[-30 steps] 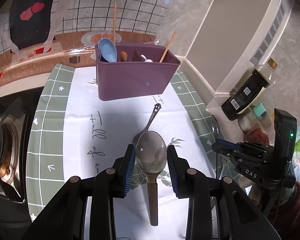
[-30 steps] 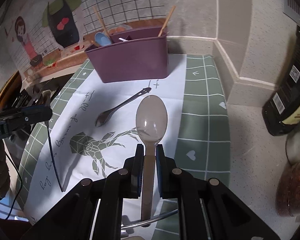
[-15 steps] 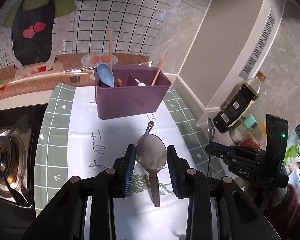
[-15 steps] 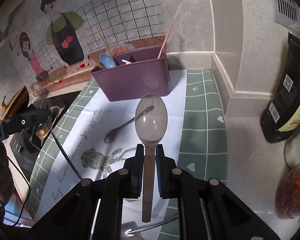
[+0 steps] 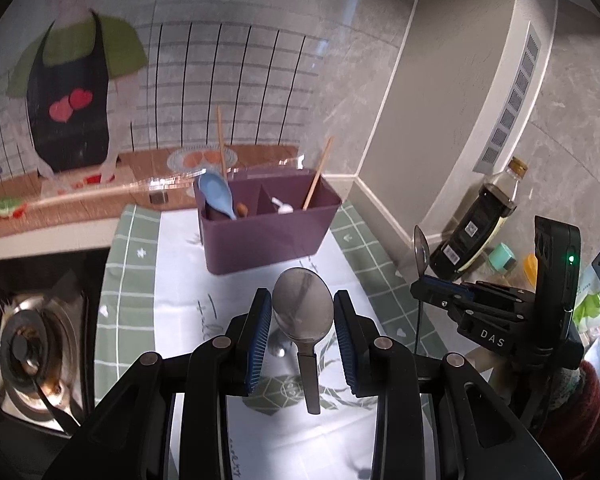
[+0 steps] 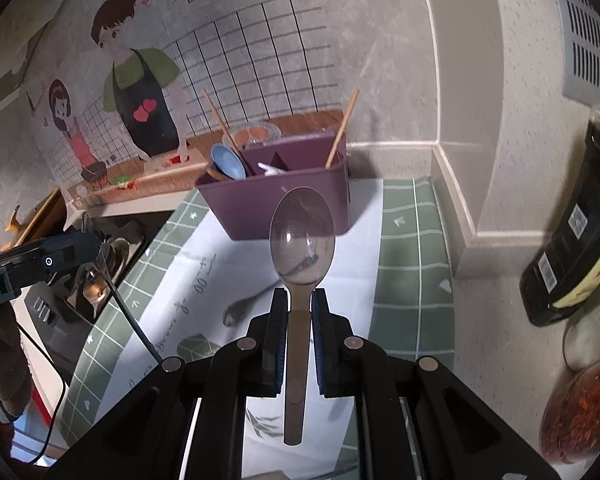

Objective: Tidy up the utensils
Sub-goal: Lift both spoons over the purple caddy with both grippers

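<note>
Spoon (image 6: 302,240) clamped in right claw (image 6: 300,308), bowl fwd, organizer (image 6: 276,196) beyond

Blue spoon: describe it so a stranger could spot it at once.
Find the purple box at the far end of the green-checked mat, by the wall. In its left compartment the blue spoon leans bowl-up beside a wooden chopstick. It is the only pale blue utensil; the left gripper holds a grey spoon, the right gripper a clear spoon.

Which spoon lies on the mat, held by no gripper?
The small metal spoon. The blue spoon stands in the box; the left gripper holds the big spoon, the right gripper the clear spoon.
</note>
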Action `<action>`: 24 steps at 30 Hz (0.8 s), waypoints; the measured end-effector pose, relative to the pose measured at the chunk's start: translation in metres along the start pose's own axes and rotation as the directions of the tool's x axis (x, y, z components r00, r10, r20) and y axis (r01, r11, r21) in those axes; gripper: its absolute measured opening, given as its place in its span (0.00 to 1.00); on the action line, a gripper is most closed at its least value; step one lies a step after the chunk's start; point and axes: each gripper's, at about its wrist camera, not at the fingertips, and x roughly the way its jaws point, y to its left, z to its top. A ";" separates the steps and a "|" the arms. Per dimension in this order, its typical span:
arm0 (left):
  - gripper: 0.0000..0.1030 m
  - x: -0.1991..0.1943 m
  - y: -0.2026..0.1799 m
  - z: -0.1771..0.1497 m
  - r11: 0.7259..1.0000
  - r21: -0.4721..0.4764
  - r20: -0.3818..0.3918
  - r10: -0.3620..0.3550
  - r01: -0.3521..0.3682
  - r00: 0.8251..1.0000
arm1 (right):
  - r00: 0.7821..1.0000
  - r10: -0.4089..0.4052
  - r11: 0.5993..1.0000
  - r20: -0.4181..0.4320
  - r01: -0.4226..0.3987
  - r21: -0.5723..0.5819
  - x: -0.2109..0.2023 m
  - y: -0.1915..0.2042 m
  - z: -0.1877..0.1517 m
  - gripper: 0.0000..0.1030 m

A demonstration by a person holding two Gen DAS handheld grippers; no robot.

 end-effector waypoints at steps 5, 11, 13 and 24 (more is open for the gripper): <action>0.32 -0.013 -0.006 0.034 0.999 0.032 0.064 0.009 -0.011 0.998 | 0.999 0.002 1.000 0.054 -0.001 -0.013 -0.012 0.003 0.024 0.11; 0.32 -0.040 -0.009 0.108 0.998 0.053 0.238 0.030 -0.043 0.971 | 0.981 -0.010 0.997 0.194 0.025 -0.073 -0.041 0.015 0.091 0.11; 0.32 -0.038 -0.003 0.133 0.998 0.034 0.284 0.034 -0.046 0.958 | 0.967 -0.006 0.996 0.254 0.030 -0.089 -0.049 0.019 0.119 0.11; 0.32 0.052 0.047 0.154 0.994 -0.099 0.284 0.071 -0.045 0.956 | 0.941 0.015 0.998 0.338 0.007 -0.063 0.024 0.001 0.181 0.11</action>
